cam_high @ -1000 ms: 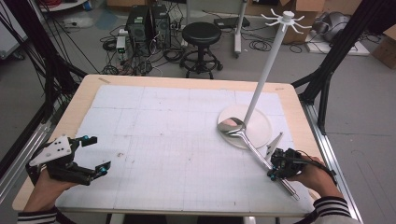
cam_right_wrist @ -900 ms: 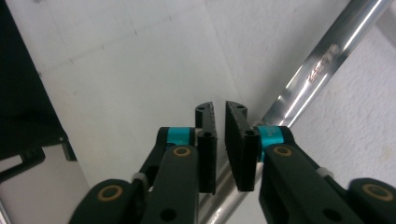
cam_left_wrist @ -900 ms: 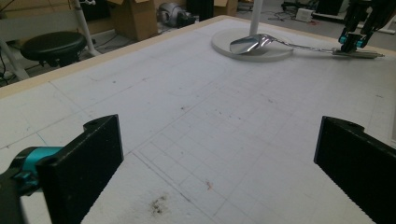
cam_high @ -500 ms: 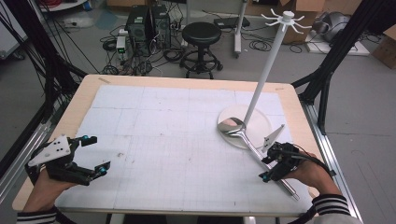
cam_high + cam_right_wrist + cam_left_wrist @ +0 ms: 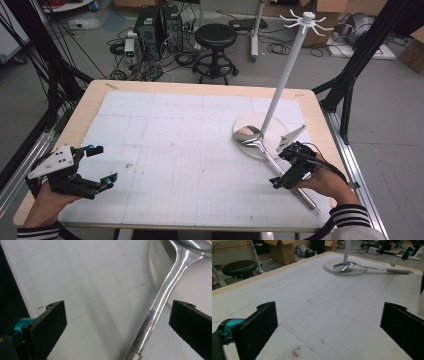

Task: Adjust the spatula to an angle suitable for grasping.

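Right tongs (image 5: 290, 167) lifted, just opened over ladle (image 5: 265, 150), stand (image 5: 292, 70) beside

Grey floor (image 5: 150, 30), black stool (image 5: 215, 36), cardboard boxes (image 5: 325, 7).

Ladle (image 5: 272, 157) on mat (image 5: 175, 150), bowl end on stand base (image 5: 280, 131), table's right side.

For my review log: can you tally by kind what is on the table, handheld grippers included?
Large shiny metal ladle, bowl lying on the stand's round base: 1
Tall white hook stand with round base: 1
White gridded mat covering the tabletop: 1
Black two-jaw handheld grippers, left gripper and right gripper, both with jaws open and nothing held: 2
Total: 5
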Motion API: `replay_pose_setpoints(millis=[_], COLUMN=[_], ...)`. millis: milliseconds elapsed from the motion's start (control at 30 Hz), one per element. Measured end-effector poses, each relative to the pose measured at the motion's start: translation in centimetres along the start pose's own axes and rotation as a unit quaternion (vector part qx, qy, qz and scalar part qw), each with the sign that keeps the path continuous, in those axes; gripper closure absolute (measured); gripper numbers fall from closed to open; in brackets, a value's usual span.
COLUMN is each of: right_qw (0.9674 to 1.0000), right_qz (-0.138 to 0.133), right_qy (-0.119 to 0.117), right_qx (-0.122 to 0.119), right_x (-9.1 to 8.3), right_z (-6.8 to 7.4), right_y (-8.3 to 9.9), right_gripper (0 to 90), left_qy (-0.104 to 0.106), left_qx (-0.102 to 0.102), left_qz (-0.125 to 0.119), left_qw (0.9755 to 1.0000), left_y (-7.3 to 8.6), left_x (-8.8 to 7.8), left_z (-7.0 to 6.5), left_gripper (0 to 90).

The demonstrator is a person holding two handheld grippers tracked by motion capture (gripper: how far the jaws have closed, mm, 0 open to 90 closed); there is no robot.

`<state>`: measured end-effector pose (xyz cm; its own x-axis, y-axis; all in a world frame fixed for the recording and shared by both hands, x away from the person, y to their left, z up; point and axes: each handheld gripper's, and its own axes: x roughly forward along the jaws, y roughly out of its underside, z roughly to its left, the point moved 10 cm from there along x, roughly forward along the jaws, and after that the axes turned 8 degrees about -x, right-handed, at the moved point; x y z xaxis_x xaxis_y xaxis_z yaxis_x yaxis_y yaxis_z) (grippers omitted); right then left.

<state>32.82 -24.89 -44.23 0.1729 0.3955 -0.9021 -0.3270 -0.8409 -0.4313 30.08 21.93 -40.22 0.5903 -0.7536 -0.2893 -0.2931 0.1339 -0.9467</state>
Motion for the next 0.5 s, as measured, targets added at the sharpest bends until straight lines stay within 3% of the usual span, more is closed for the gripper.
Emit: replay_pose_setpoints(millis=[200, 500], right_qw=[0.9993, 0.9970], right_qz=[-0.011, 0.001], right_qy=[0.012, 0.037], right_qx=[0.033, 0.068], right_x=[0.3, 1.1], right_z=[-0.8, -2.2], right_y=[0.3, 1.3], right_gripper=[0.6, 0.7], left_qy=[0.000, 0.000], left_qx=[0.001, 0.000], left_qz=[0.001, 0.002], left_qw=[1.0000, 1.0000], left_y=[0.0, 0.1], left_x=[0.1, 0.1], left_z=[0.0, 0.0], left_gripper=[1.8, 1.8])
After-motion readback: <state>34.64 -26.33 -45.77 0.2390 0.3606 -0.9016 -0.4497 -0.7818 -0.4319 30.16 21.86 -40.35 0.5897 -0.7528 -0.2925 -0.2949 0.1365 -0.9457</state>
